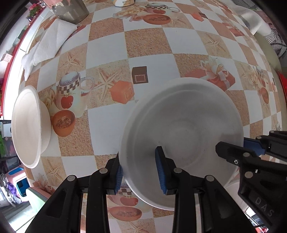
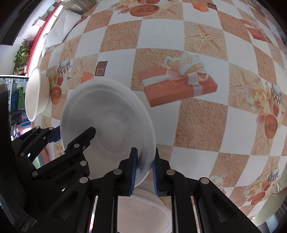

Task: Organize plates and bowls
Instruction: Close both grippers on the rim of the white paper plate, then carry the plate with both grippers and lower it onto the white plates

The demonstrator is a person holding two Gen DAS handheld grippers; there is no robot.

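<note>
A white bowl [image 1: 188, 129] is held above the checked tablecloth by both grippers. My left gripper [image 1: 140, 173] is shut on its near left rim, one pad inside and one outside. My right gripper [image 2: 144, 170] is shut on its right rim; the bowl [image 2: 107, 114] looks motion-blurred in the right wrist view. The right gripper also shows in the left wrist view [image 1: 251, 152] at the bowl's right edge. A second white bowl [image 1: 28, 125] stands at the table's left edge, also in the right wrist view [image 2: 35, 93]. Another white dish [image 2: 143, 213] lies below the right gripper.
A folded white cloth [image 1: 48, 43] and a metal pot [image 1: 71, 10] sit at the far left. A white container [image 1: 125, 2] stands at the far edge. The table's left edge drops to stools [image 1: 18, 179] and the floor.
</note>
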